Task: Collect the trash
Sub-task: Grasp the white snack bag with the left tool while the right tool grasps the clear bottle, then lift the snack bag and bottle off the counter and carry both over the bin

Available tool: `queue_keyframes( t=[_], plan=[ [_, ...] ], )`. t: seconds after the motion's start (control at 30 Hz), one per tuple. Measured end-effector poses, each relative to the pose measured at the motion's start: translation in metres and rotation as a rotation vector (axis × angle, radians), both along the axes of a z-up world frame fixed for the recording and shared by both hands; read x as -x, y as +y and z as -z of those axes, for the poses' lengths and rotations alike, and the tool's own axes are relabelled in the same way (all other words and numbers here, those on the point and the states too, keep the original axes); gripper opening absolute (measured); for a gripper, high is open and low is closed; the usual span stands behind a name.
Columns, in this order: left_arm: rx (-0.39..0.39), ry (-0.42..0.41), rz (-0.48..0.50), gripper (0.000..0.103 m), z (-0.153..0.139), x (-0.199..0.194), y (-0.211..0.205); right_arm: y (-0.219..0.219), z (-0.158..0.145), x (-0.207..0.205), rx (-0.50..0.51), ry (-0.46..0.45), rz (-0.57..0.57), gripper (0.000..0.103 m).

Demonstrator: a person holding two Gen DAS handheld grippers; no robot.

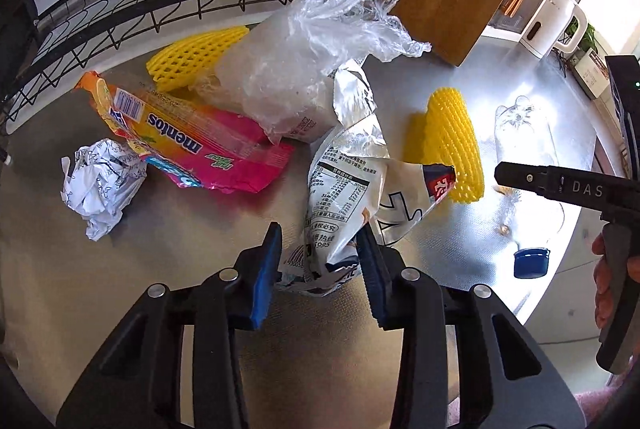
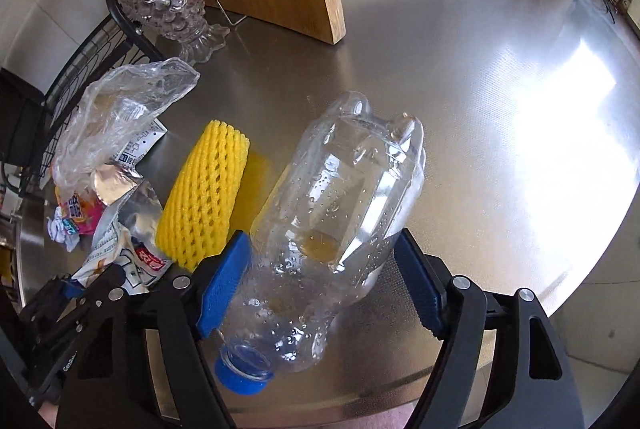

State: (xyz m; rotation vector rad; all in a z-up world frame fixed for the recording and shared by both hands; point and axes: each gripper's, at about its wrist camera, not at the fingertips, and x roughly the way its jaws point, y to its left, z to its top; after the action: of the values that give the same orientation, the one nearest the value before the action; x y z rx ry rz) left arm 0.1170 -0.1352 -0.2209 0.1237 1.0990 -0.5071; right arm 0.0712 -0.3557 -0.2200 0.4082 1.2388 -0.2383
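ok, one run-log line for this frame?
left gripper: straddling snack wrapper | right gripper: straddling clear bottle | rest of trash: on counter

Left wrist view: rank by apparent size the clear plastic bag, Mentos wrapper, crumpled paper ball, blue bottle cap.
1. clear plastic bag
2. Mentos wrapper
3. crumpled paper ball
4. blue bottle cap
Fisheye view, so apparent size only.

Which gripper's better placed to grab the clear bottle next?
Right. The right gripper already straddles the clear bottle, pads either side. The left gripper is around the snack wrapper.
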Motion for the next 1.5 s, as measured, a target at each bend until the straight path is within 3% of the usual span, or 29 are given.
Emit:
queue_keyframes(
  t=[0.1, 0.5, 0.7, 1.0, 1.2, 1.5],
  plan=[
    [0.006, -0.002, 0.002, 0.024, 0.0, 0.001, 0.0, 0.004, 0.002, -0.001, 0.022, 0.008, -0.026, 0.064],
    [0.034, -0.084, 0.003, 0.019, -0.028, 0.049, 0.027, 0.031, -0.025, 0.039, 0.039, -0.062, -0.043, 0.063],
    [0.044, -0.112, -0.018, 0.019, -0.037, 0.098, 0.063, 0.072, -0.036, 0.075, 0.023, -0.099, -0.084, 0.063],
    [0.047, -0.101, -0.122, 0.019, -0.034, 0.188, 0.146, 0.166, -0.04, 0.136, 0.0, -0.129, -0.226, 0.062],
    [0.037, -0.04, -0.179, 0.019, -0.008, 0.239, 0.182, 0.216, -0.012, 0.179, -0.033, -0.077, -0.315, 0.062],
    [0.005, 0.122, -0.242, 0.019, 0.072, 0.273, 0.206, 0.24, 0.059, 0.212, -0.058, 0.032, -0.349, 0.062]
  ],
)
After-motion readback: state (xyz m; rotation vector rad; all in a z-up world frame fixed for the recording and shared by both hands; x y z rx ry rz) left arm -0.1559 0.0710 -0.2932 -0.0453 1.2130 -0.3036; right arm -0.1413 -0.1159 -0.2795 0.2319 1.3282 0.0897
